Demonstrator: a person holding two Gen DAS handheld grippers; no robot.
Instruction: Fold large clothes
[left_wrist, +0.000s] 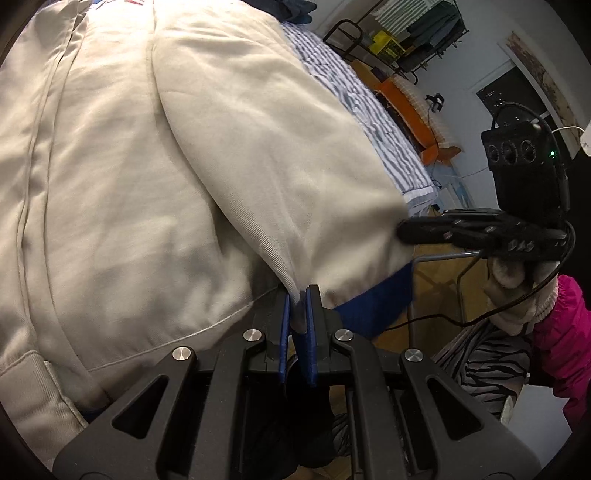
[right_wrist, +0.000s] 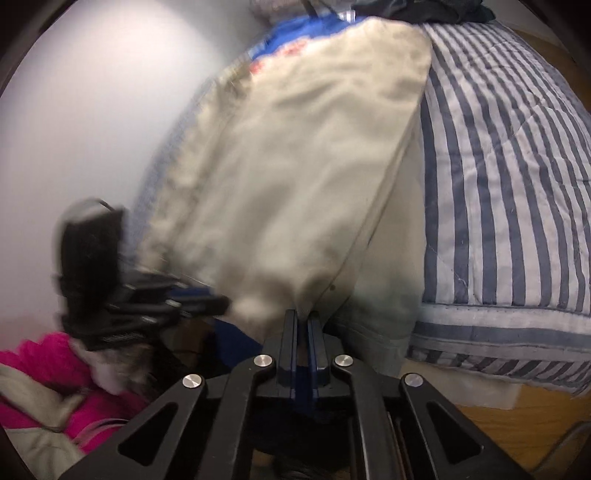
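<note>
A large cream sweatshirt (left_wrist: 155, 177) with a blue lining lies spread over a blue-and-white striped quilt (left_wrist: 369, 110) on a bed. My left gripper (left_wrist: 300, 299) is shut on a fold of its cream cloth at the near edge. My right gripper (right_wrist: 303, 317) is shut on the cream cloth (right_wrist: 295, 184) at the near edge too. In the left wrist view the right gripper (left_wrist: 480, 230) shows at the right, pinching the sweatshirt's edge. In the right wrist view the left gripper (right_wrist: 159, 295) shows blurred at the left, at the cloth's edge.
The striped quilt (right_wrist: 509, 184) hangs over the bed's right edge above a wooden floor (right_wrist: 517, 417). A clothes rack (left_wrist: 424, 33) and an orange seat (left_wrist: 410, 110) stand beyond the bed. A white wall (right_wrist: 92, 129) is on the left. My pink sleeve (left_wrist: 561, 339) is near.
</note>
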